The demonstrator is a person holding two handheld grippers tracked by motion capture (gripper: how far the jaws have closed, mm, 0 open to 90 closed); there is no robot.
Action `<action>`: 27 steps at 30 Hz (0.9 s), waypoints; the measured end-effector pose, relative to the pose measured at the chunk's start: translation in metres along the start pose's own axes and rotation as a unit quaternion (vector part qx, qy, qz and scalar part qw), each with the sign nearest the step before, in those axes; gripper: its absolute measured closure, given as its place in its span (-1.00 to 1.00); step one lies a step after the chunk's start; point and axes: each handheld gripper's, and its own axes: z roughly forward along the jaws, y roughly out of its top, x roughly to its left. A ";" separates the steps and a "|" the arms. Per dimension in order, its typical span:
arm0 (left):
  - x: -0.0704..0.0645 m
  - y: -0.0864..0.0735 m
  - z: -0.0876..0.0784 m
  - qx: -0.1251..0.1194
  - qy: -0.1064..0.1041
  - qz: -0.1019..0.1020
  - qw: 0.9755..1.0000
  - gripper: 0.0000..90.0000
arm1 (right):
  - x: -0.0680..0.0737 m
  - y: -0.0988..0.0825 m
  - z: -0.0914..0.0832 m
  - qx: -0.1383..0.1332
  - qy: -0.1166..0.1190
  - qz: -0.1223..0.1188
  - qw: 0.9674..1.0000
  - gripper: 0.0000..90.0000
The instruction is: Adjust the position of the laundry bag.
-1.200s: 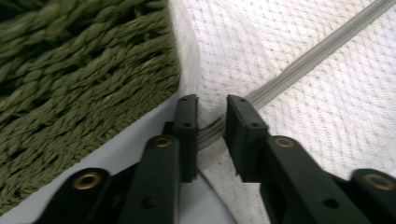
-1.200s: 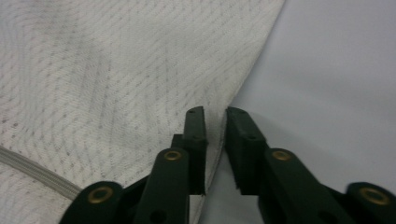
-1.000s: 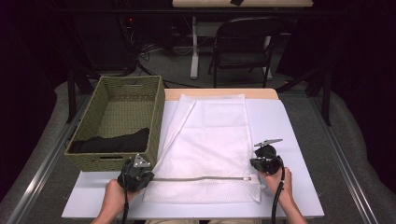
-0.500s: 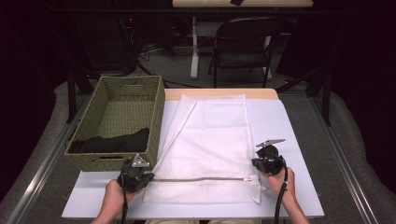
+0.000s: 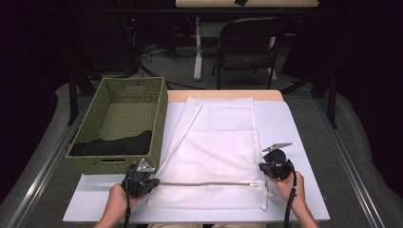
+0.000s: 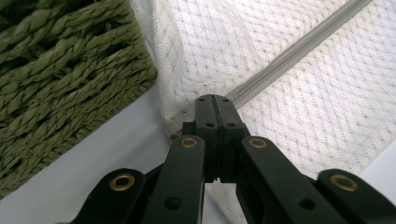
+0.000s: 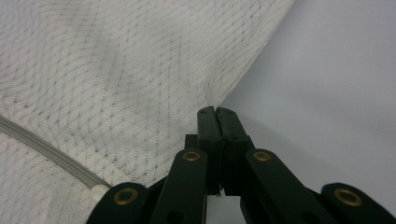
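mesh bag [image 5: 216, 156]: lies flat on the white counter [image 5: 304, 199] beside the basket, zipper [image 5: 204, 183] running across its near end.
change: since a second ago our right gripper [image 5: 264, 167] has slid slightly along the bag's right edge; our left gripper [image 5: 153, 180] has kept its place.
fingers: both pairs together, clamped on the bag's mesh at opposite ends of the zipper.
meaning: we judge the bag is pinned for opening.
basket [image 5: 119, 161]: woven green, holds dark cloth [image 5: 114, 145] at its near end.

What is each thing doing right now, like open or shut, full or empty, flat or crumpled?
Mesh bag: flat on the table, pinched at both near edges.
Zipper: closed along its visible length.
Basket: upright, mostly empty.
Black cloth: crumpled at the basket's near end.
Left gripper: shut on the mesh bag's edge.
Right gripper: shut on the mesh bag's edge.
Chair: upright, empty.
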 end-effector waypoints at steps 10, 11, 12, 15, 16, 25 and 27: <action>-0.002 0.000 0.001 0.009 -0.008 -0.002 1.000 1.00 | 0.001 -0.001 -0.004 0.001 0.006 -0.007 1.000 0.99; -0.002 0.000 0.001 0.009 -0.008 -0.002 1.000 1.00 | 0.001 -0.001 -0.004 0.001 0.006 -0.007 1.000 0.99; -0.002 0.000 0.000 0.010 -0.011 -0.001 1.000 1.00 | 0.000 -0.001 -0.004 0.001 0.007 -0.010 1.000 0.99; -0.002 0.000 0.000 0.005 -0.014 0.000 1.000 1.00 | 0.000 -0.001 -0.004 0.002 0.009 -0.009 1.000 0.98; -0.002 0.000 -0.002 0.003 -0.014 -0.003 1.000 1.00 | 0.000 -0.002 -0.004 0.004 0.009 -0.007 1.000 0.98; 0.007 0.000 -0.009 -0.007 0.006 -0.023 1.000 0.40 | 0.000 -0.002 -0.003 0.006 0.010 -0.007 1.000 0.98; 0.008 0.000 -0.006 0.003 0.006 -0.029 1.000 0.33 | 0.000 -0.002 -0.002 0.008 0.011 -0.008 1.000 0.97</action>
